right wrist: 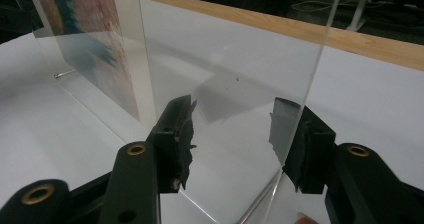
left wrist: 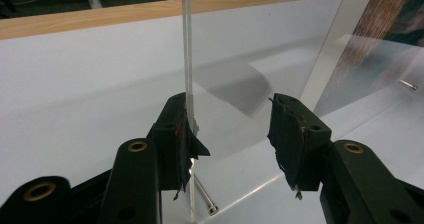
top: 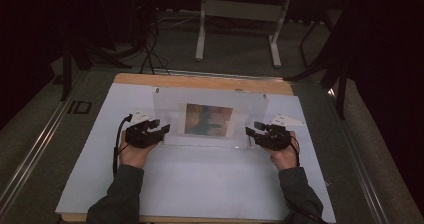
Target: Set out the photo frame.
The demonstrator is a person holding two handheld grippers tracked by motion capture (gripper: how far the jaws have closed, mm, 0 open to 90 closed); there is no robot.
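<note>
A clear acrylic picture frame (top: pixel 210 101) stands upright on the white sheet (top: pixel 200 179), with a colourful print (top: pixel 209 119) at its middle. My left gripper (top: pixel 161 127) is at the frame's left edge and my right gripper (top: pixel 251 129) at its right edge. In the left gripper view the panel's edge (left wrist: pixel 187 59) rises right beside the left pad of my open left gripper (left wrist: pixel 232 129), far from the other pad. In the right gripper view the panel's edge (right wrist: pixel 312 74) runs just in front of the right pad of my open right gripper (right wrist: pixel 232 129). The print (right wrist: pixel 95 29) shows farther left.
A wooden board (top: pixel 200 81) lies under the white sheet. Small metal pins (left wrist: pixel 205 196) sit at the frame's foot. Beyond the table stand a desk's white legs (top: pixel 201 29) and dark stands on the floor. A person's sleeves (top: pixel 120 196) come in from below.
</note>
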